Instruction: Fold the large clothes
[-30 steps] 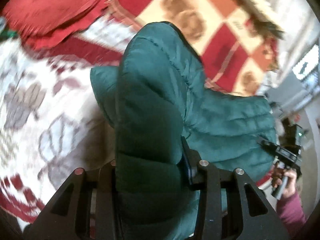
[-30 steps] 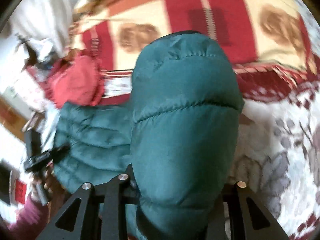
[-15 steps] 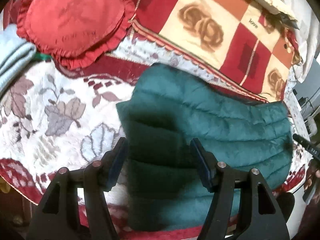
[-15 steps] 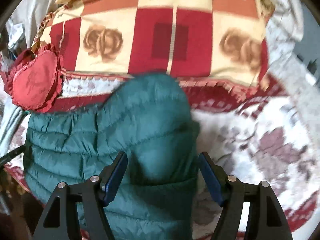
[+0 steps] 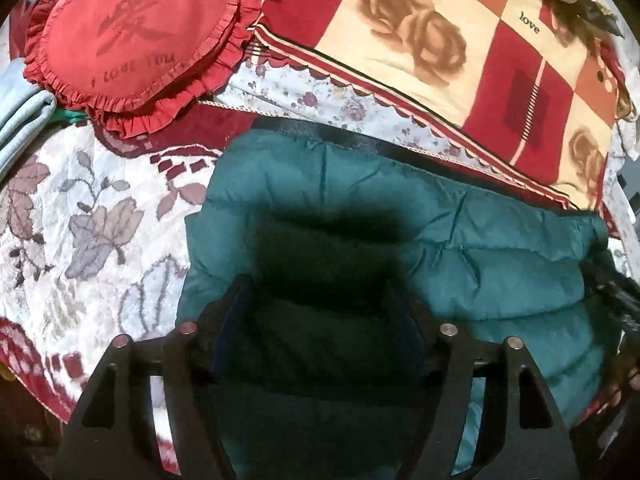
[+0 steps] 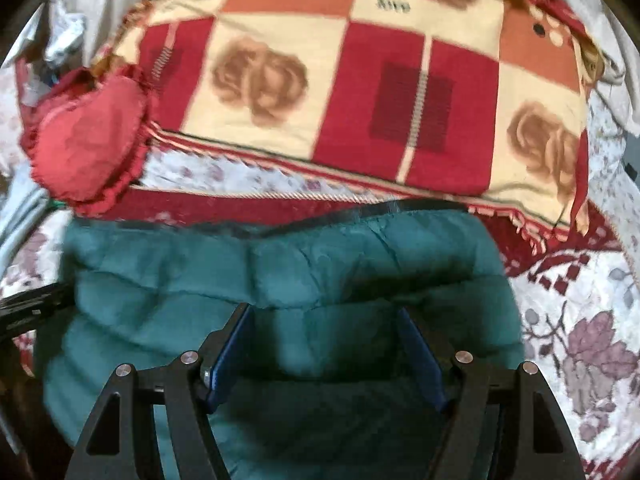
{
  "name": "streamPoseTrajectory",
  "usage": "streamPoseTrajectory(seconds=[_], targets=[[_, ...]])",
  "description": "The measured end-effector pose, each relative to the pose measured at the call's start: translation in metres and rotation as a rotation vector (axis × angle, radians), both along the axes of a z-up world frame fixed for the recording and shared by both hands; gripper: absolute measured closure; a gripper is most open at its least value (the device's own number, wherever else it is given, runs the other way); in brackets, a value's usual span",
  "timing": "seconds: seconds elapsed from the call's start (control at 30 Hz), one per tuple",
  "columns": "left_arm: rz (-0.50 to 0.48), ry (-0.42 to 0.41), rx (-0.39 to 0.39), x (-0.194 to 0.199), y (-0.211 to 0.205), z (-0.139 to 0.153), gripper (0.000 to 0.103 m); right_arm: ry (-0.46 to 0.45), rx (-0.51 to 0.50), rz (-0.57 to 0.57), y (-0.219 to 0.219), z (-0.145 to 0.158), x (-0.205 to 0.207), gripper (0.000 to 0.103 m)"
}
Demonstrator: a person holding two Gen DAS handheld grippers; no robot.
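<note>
My left gripper (image 5: 316, 316) hangs low over the near left part of the teal quilted puffer jacket (image 5: 460, 248), its jaws spread wide with nothing between them; its own shadow falls dark on the padding just ahead of the blue finger pads (image 5: 230, 320). My right gripper (image 6: 324, 344) sits over the jacket's near right part, jaws likewise spread wide and empty, the blue pads (image 6: 228, 356) hovering close above the fabric; whether they touch it I cannot tell.

The jacket (image 6: 280, 276) lies flattened across the floral bedspread (image 5: 80, 220), its black edge trim (image 5: 352, 140) running along the far side. In the left view, at the far right edge, my other gripper's black frame (image 5: 616, 300) shows beside the jacket with fingers of the hand (image 5: 628, 380) holding it.

Beyond the jacket lies a red-and-cream checked blanket with brown roses (image 6: 340, 92) and the word "love". A red heart-shaped ruffled cushion (image 5: 136, 36) reading "I Love You" rests at the far left, well apart from the jacket, partly on the blanket's edge. Light blue folded cloth (image 5: 20, 120) sits at the left edge, just beside the cushion. The right view is blurred.
</note>
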State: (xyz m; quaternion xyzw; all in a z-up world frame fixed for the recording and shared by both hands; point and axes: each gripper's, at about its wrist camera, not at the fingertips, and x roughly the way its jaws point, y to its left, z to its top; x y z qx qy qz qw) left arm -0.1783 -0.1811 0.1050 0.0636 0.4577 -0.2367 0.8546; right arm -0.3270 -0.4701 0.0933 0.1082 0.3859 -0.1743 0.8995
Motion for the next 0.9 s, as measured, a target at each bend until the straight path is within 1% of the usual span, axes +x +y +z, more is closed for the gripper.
streamPoseTrajectory(seconds=[0.03, 0.1, 0.17, 0.23, 0.3, 0.4, 0.53, 0.6, 0.63, 0.73, 0.9], targets=[[-0.005, -0.003, 0.004, 0.002, -0.002, -0.003, 0.031, 0.017, 0.018, -0.005, -0.005, -0.013, 0.006, 0.032], [-0.017, -0.01, 0.01, 0.004, -0.006, -0.007, 0.029, 0.015, 0.022, -0.017, -0.009, -0.025, 0.009, 0.031], [-0.017, -0.015, 0.017, 0.006, -0.008, -0.012, 0.027, 0.009, 0.014, -0.026, -0.009, -0.029, 0.01, 0.03], [-0.01, -0.025, 0.023, 0.005, -0.01, -0.014, 0.026, 0.016, -0.01, -0.023, -0.005, -0.03, 0.011, 0.03], [-0.009, -0.035, 0.029, 0.004, -0.011, -0.014, 0.026, 0.022, -0.01, -0.022, -0.005, -0.029, 0.011, 0.029], [-0.004, -0.047, 0.03, 0.0, -0.009, -0.01, 0.026, 0.032, 0.003, -0.034, -0.003, -0.017, 0.004, 0.029], [0.019, -0.056, 0.044, -0.013, -0.003, 0.001, 0.026, -0.021, 0.006, -0.042, 0.012, 0.012, -0.02, 0.029], [0.032, -0.064, 0.038, -0.02, 0.0, 0.008, 0.026, -0.041, -0.01, -0.039, 0.022, 0.023, -0.032, 0.023], [0.034, -0.07, 0.031, -0.025, 0.002, 0.011, 0.026, -0.062, -0.02, -0.035, 0.03, 0.029, -0.041, 0.022], [0.035, -0.083, 0.007, -0.041, 0.007, 0.02, 0.026, -0.084, -0.033, -0.012, 0.049, 0.036, -0.056, 0.019], [0.035, -0.131, 0.001, -0.066, 0.013, 0.033, 0.026, -0.102, -0.07, 0.011, 0.083, 0.041, -0.074, 0.018]])
